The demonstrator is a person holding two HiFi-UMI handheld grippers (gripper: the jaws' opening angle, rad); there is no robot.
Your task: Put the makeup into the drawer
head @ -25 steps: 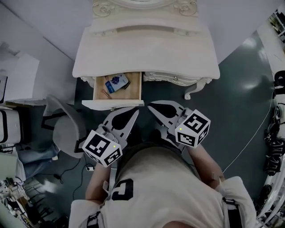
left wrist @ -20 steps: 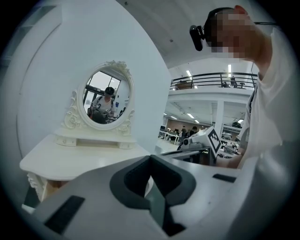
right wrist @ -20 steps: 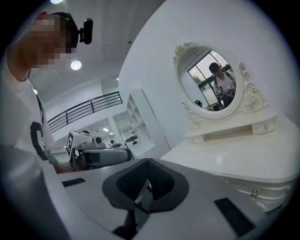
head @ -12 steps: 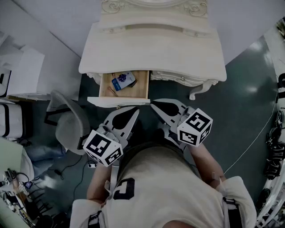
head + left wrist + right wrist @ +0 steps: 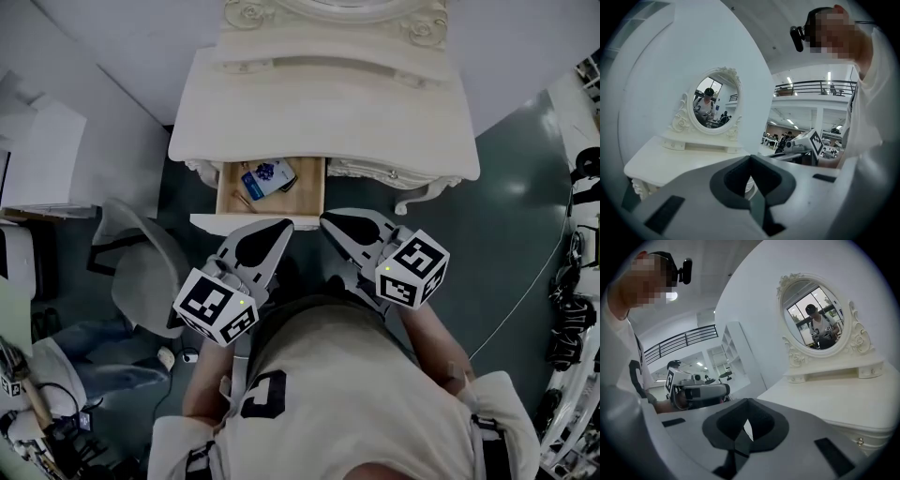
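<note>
My left tool (image 5: 279,228) and right tool (image 5: 328,221) are both pressed together, empty. The makeup (image 5: 269,177) lies in the open drawer (image 5: 317,192); an off-centre push could jam it.

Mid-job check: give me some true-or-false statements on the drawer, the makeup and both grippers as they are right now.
1. The drawer is pulled open. True.
2. The blue and white makeup pack lies on the vanity top. False: it lies inside the drawer.
3. The left gripper holds a makeup item. False: its fingers are shut with nothing between them.
4. The right gripper is shut and empty. True.
5. In the head view, the grey chair stands right of the drawer. False: it stands to the left.
</note>
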